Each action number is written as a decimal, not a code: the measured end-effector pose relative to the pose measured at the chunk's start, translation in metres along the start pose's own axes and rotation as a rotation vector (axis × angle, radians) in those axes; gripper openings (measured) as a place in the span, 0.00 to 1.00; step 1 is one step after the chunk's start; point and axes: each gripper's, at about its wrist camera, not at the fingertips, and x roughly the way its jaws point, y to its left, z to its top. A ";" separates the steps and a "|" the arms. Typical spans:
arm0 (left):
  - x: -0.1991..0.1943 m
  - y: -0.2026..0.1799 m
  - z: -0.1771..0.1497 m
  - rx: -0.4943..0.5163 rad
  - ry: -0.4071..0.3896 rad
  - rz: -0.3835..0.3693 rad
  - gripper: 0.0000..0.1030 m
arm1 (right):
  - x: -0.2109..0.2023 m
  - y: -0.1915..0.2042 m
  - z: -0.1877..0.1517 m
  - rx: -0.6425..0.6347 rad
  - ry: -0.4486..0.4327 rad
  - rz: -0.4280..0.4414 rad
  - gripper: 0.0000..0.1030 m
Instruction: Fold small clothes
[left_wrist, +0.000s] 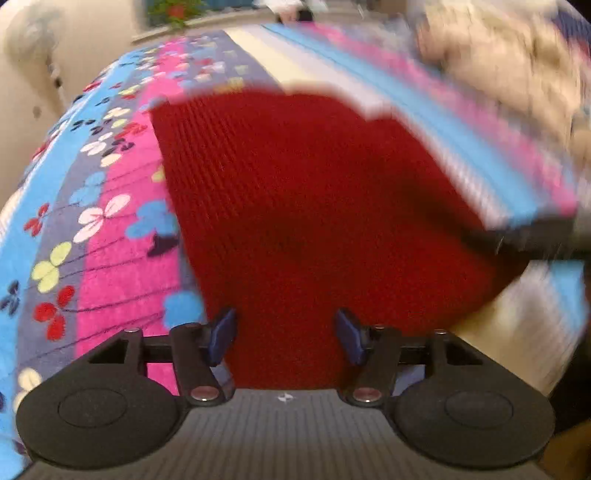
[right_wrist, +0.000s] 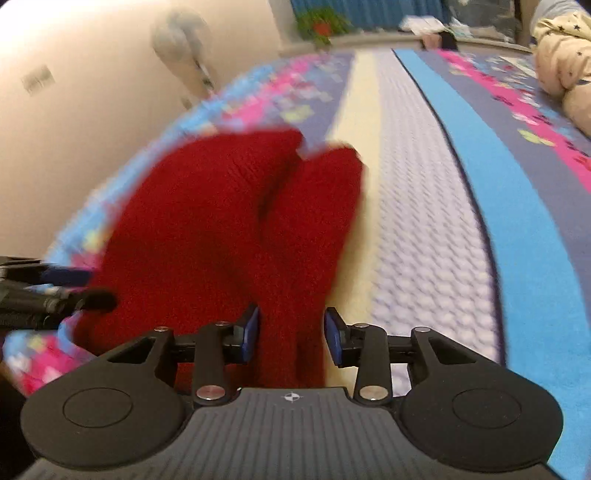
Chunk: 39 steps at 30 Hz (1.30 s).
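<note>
A red knit garment (left_wrist: 314, 206) is lying on the patterned bedspread (left_wrist: 110, 206), filling the middle of the left wrist view from about 11 o'clock down to 6 o'clock. The left gripper (left_wrist: 284, 336) is hovering over its near edge with the jaws standing wide apart and nothing between them. In the right wrist view the same knit is showing two lobes pointing toward 12 o'clock, and the right gripper (right_wrist: 291, 334) is straddling the near end of the right-hand lobe, its blue pads spread on either side and not yet pinching as far as the blurred frame is showing. By the look of it, the hands are lining up to grip before a fold; next, both tongs need closing on the near edge.
</note>
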 end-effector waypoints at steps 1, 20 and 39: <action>-0.003 -0.005 -0.001 0.023 -0.018 0.026 0.69 | 0.002 -0.004 -0.002 0.038 0.023 0.013 0.39; -0.133 -0.061 -0.046 -0.249 -0.362 0.199 0.97 | -0.112 0.019 -0.031 -0.050 -0.186 -0.225 0.83; -0.110 -0.060 -0.043 -0.329 -0.230 0.249 0.98 | -0.109 0.047 -0.045 -0.142 -0.200 -0.213 0.85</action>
